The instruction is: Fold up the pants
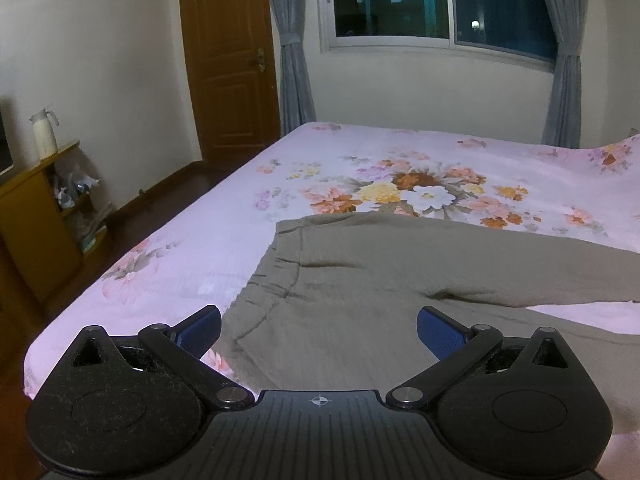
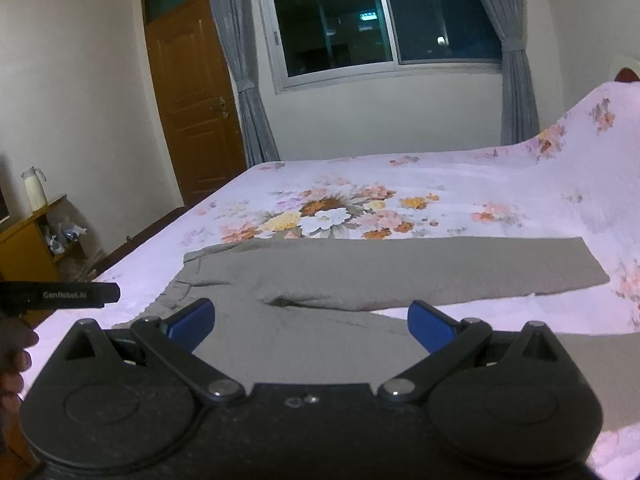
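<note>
**Both claws released above the pants on the bed**

Your left claw (image 1: 319, 330) is spread wide with nothing between its blue pads (image 1: 199, 332). It hangs over the waistband end of the pants (image 1: 360, 280), and you cannot tell from its own view whether the pads touch the cloth. Your right claw (image 2: 312, 324) is equally released, its blue pads (image 2: 430, 326) well apart and gripping nothing, positioned over the near leg close to the crotch.

The grey-brown pants (image 2: 360, 272) lie on the bed (image 2: 440, 184), on its floral sheet, near the edge closest to you. The waistband points to the left and the legs run off to the right. The far leg lies flat and straight, ending in a squared hem at the right of the right wrist view. The near leg passes under both claws and splays away from the far one, with a strip of sheet showing between them.

In the right wrist view the left gripper's black body (image 2: 60, 294) reaches in from the left edge beside the waistband, with part of your left hand (image 2: 12, 360) below it.

Beyond the bed stand a wooden door (image 1: 228, 60), a dark window (image 1: 440, 0) with grey curtains (image 1: 294, 60), and a wooden shelf (image 1: 36, 216) carrying a white jug (image 1: 43, 134).
</note>
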Tool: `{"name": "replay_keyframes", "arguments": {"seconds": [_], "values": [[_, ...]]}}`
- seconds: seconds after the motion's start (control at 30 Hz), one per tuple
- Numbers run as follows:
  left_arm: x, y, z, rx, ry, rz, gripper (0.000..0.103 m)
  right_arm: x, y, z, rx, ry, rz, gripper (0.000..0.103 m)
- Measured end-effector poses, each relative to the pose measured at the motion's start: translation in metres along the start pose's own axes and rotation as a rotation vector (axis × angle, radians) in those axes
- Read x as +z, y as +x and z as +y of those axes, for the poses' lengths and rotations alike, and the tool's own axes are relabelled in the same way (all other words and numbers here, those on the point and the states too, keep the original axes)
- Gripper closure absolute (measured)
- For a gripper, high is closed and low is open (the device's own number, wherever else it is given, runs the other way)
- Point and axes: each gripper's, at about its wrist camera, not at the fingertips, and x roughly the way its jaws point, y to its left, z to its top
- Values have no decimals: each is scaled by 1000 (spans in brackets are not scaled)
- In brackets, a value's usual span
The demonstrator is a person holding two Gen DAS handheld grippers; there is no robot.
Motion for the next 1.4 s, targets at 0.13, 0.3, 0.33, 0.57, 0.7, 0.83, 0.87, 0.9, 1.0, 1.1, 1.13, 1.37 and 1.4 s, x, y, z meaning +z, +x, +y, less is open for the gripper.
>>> {"name": "replay_keyframes", "arguments": {"seconds": [0.13,0.3,0.33,0.57,0.7,0.83,0.87,0.9,1.0,1.1,1.13,1.37,1.4], "values": [[4,23,-1,2,0,4,0,1,15,1,-8,-18,24,0],[1,50,-2,2,8,19,0,4,36,1,-7,-31,41,0],[0,55,-3,2,8,21,0,5,41,0,-6,-36,44,0],[6,100,-10,10,22,51,0,14,78,-2,39,-68,34,3],[8,131,-11,19,33,68,0,16,107,-7,67,-63,60,8],[11,165,-6,13,12,94,0,20,135,-10,97,-70,80,15],[11,174,-4,11,3,100,0,20,144,-10,100,-74,85,15],[11,182,-3,11,-2,103,0,21,150,-11,100,-80,90,15],[12,209,1,21,-8,123,0,24,173,-12,113,-102,106,18],[14,232,3,19,-2,129,0,26,198,-11,120,-133,118,19],[16,241,4,22,2,135,0,26,207,-11,122,-143,128,19],[25,306,19,33,-15,170,0,23,278,-11,152,-220,205,22],[25,317,22,41,-23,176,0,23,292,-11,155,-232,223,22]]}}
